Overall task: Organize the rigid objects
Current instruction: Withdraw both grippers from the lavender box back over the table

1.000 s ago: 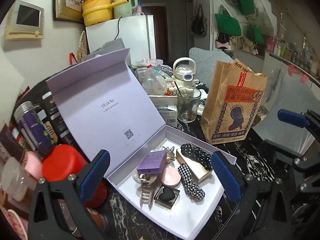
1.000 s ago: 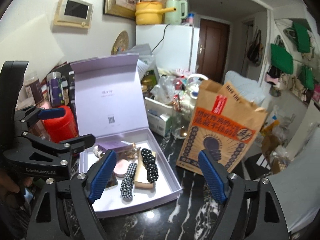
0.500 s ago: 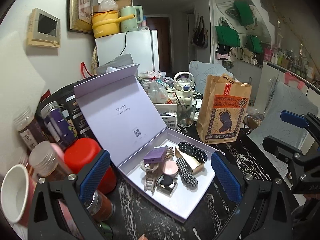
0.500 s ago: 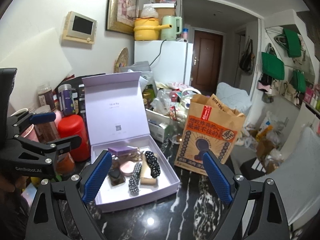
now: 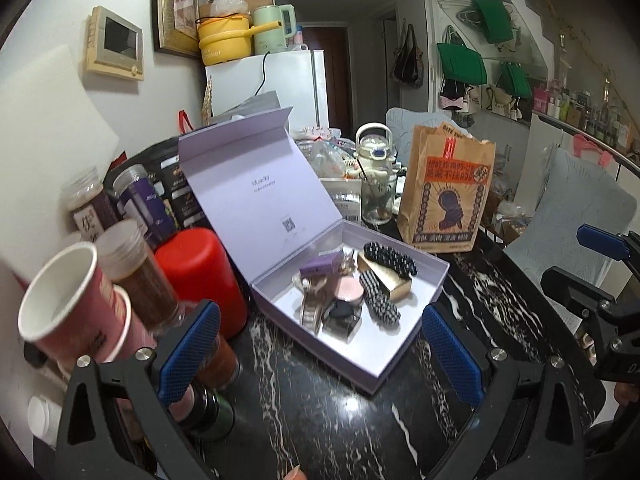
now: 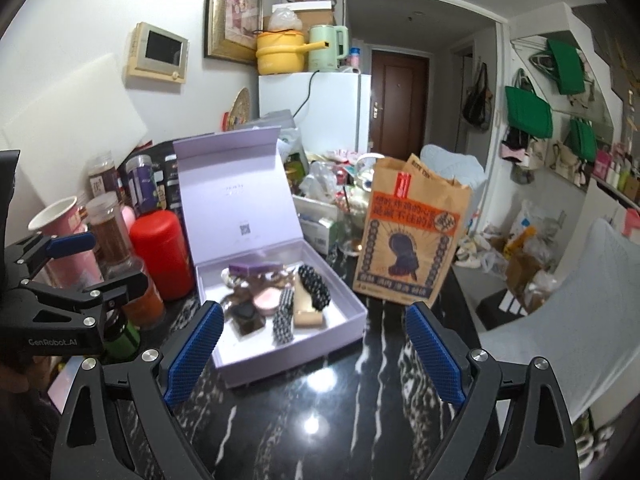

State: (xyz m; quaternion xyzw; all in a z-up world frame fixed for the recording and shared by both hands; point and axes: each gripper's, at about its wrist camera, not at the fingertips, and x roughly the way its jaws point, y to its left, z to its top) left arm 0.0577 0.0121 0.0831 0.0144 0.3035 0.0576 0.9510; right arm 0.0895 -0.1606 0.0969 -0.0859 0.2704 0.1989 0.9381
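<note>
An open lilac box (image 5: 400,364) with its lid upright sits on the black marble table (image 5: 320,420). Inside lie a small purple box (image 5: 320,268), a pink compact (image 5: 349,289), a black dotted hair clip (image 5: 390,260) on a gold card, a checkered hair tie (image 5: 378,300), a claw clip (image 5: 310,308) and a black heart-shaped piece (image 5: 340,312). My left gripper (image 5: 320,312) is open, short of the box's near corner, holding nothing. My right gripper (image 6: 314,312) is open and empty too, in front of the box (image 6: 288,356).
A brown paper bag (image 5: 446,192) stands right of the box, a glass (image 5: 376,200) behind it. A red canister (image 5: 200,276), a paper cup (image 5: 64,300) and several jars crowd the left. The left gripper (image 6: 108,262) shows at the right wrist view's left edge.
Both grippers have drawn back from the box, which now looks smaller and farther off. More of the cup and jars on the left has come into view. Nothing was picked up.
</note>
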